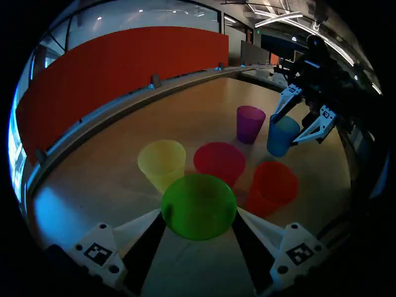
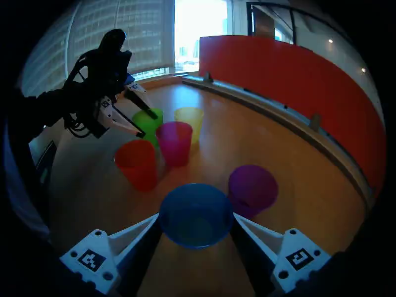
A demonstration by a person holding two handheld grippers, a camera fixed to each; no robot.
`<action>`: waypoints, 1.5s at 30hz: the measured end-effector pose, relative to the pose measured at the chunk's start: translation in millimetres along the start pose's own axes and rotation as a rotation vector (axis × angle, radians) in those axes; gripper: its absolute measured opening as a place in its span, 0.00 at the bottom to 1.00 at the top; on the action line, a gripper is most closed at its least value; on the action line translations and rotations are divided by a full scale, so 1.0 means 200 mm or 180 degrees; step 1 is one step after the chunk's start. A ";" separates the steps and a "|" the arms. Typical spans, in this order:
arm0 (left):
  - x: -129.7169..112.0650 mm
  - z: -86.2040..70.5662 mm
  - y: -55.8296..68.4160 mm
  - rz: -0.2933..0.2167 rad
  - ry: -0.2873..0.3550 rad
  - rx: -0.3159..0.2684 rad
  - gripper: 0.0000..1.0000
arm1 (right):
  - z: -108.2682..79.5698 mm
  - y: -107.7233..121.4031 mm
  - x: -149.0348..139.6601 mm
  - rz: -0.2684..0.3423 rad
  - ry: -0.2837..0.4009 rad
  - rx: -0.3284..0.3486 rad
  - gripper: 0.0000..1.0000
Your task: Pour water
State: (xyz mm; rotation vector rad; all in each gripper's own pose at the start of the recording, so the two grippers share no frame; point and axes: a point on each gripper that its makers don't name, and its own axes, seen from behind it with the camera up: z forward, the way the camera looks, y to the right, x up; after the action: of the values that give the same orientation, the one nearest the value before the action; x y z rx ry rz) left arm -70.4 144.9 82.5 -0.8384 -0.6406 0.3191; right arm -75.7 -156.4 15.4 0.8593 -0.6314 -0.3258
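My left gripper (image 1: pixel 199 218) is shut on a green cup (image 1: pixel 199 207), held upright near the table's front edge; from the right gripper view the same green cup (image 2: pixel 147 122) sits between that gripper's fingers (image 2: pixel 134 129). My right gripper (image 2: pixel 196 222) is shut on a blue cup (image 2: pixel 196 215), also upright; across the table it appears as the blue cup (image 1: pixel 282 135) gripped by the far gripper (image 1: pixel 288 132). Between them stand a yellow cup (image 1: pixel 162 163), a red cup (image 1: pixel 219 162), an orange cup (image 1: pixel 272 187) and a purple cup (image 1: pixel 249 123).
The wooden table (image 1: pixel 198 109) is bordered by a grey rail (image 1: pixel 114 111) with a red partition (image 1: pixel 123 69) behind it. A person's dark sleeve (image 2: pixel 39 114) holds the left gripper. Bare tabletop lies right of the purple cup (image 2: pixel 252 190).
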 end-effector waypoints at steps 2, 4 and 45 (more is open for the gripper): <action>0.02 -0.03 0.00 -0.0015 0.0041 0.0027 0.86 | -0.03 0.00 0.04 -0.0009 0.0055 -0.0026 0.91; 0.05 -0.06 -0.01 -0.0033 0.0090 0.0060 0.86 | -0.07 0.01 0.09 -0.0023 0.0117 -0.0055 0.91; 0.52 -0.57 -0.01 -0.0076 0.1078 0.0513 0.86 | -0.45 -0.04 0.66 -0.0040 0.1085 -0.0320 0.91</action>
State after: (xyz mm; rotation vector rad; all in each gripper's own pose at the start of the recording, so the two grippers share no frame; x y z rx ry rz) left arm 83.6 129.3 67.8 -0.7084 -0.3043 0.1975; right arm 83.7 -175.1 15.7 0.7992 -0.2908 -0.2133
